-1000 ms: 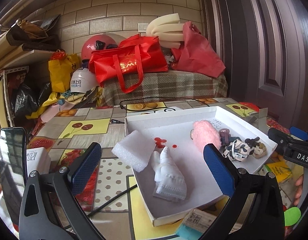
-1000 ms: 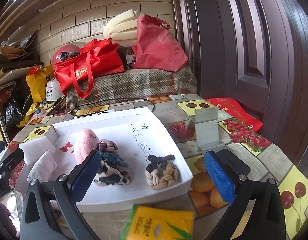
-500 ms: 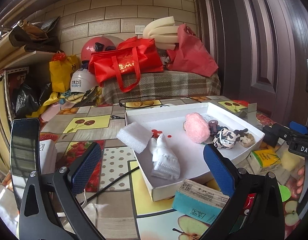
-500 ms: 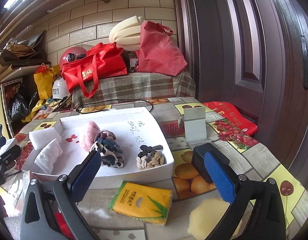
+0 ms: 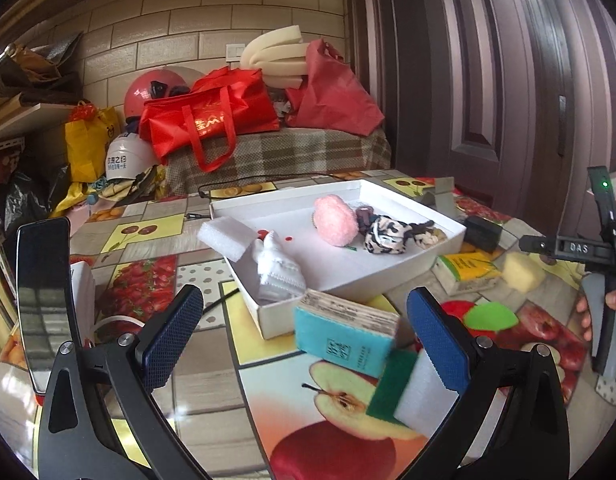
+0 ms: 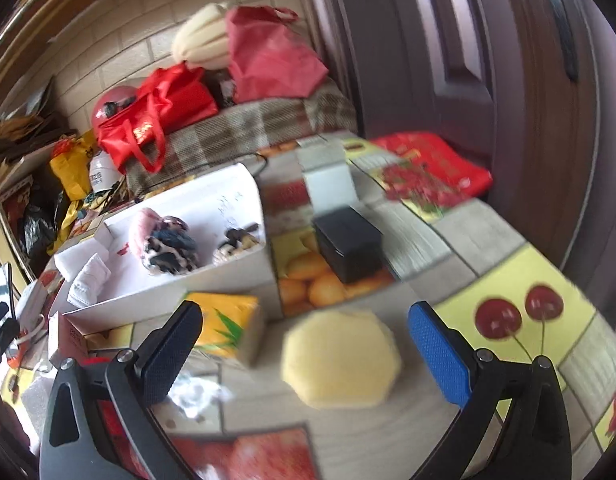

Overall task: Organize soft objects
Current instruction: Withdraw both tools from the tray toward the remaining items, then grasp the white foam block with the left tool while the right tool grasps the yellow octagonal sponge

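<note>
Fruit-printed oilcloth covers the bench [image 5: 148, 276], with brick wall and red bags piled behind it. Just ahead of the right hand-held gripper [image 6: 306, 348], whose blue-padded jaws stand wide and empty, lies the yellow sponge [image 6: 341, 356], flat on the cloth and roughly centred between the pads though not yet touched. It looks light and very squashy (the picture is blurred, so its edges are uncertain), and I judge it should be taken across its thick sides, low down, with a gentle close, since a hard pinch would only fold it. Beyond and to the left of that gripper sits the white box [image 6: 236, 280], already holding a pink fluffy ball [image 5: 335, 220], a patterned scrunchie [image 5: 383, 234] and a white folded cloth [image 5: 280, 268].

The left hand-held gripper [image 5: 304, 340] is likewise spread wide with nothing in it; straight ahead of it lies a teal-covered booklet [image 5: 341, 340], stiff rather than soft, and to its right a green-and-white scouring sponge [image 5: 403, 392], light and springy, best gripped across its white foam.
</note>
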`<state>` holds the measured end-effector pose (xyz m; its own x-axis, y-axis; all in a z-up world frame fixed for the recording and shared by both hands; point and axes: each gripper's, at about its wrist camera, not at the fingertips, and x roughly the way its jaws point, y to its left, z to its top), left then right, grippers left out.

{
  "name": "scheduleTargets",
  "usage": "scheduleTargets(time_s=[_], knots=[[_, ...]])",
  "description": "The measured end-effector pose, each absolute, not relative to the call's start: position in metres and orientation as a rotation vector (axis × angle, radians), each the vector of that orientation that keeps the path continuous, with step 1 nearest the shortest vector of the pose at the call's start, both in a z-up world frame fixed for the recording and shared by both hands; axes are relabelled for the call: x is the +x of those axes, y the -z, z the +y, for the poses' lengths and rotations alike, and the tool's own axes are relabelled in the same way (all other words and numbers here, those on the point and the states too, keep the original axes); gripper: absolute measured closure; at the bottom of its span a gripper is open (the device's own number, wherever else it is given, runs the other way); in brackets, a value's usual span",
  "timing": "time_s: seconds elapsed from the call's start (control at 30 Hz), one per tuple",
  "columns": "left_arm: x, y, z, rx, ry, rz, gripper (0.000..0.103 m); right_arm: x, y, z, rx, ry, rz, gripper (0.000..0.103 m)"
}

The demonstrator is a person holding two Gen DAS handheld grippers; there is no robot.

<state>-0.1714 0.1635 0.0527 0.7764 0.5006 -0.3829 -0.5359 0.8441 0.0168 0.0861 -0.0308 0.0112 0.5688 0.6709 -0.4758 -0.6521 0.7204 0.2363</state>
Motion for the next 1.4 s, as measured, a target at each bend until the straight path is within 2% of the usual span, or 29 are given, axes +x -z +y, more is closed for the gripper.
scheduleTargets(time_s=[0.13,0.4,0.67,0.93,1.3,1.33,1.37,1.4], knots=[[-0.172,-0.05,0.141,-0.059,-0.482,0.44,0.0,0.099,0.0,-0.052,0.104,-0.757,0.664,0.0],[-0.162,-0.044,0.105,0.037,-0.369,0.522,0.0,0.096,0.007,-0.066,0.084,-0.768,0.724,0.0],[-0.15,-0.037,0.076,0.206,-0.353,0.568,0.0,0.088,0.011,-0.004,-0.234,-0.76,0.74,0.0],[-0.141,-0.028,0.06,0.301,-0.312,0.619,0.0,0.104,0.013,0.025,-0.317,-0.723,0.743,0.0],[-0.124,-0.017,0.089,0.167,-0.327,0.74,0.0,0.103,0.012,0.032,-0.326,-0.729,0.743,0.0],[-0.125,-0.017,0.089,0.163,-0.319,0.74,0.002,0.103,0.012,0.032,-0.326,-0.73,0.743,0.0],[-0.125,-0.017,0.089,0.16,-0.309,0.741,0.016,0.103,0.012,0.032,-0.325,-0.73,0.743,0.0],[-0.124,-0.016,0.089,0.157,-0.299,0.743,0.022,0.103,0.012,0.032,-0.324,-0.73,0.742,0.0]])
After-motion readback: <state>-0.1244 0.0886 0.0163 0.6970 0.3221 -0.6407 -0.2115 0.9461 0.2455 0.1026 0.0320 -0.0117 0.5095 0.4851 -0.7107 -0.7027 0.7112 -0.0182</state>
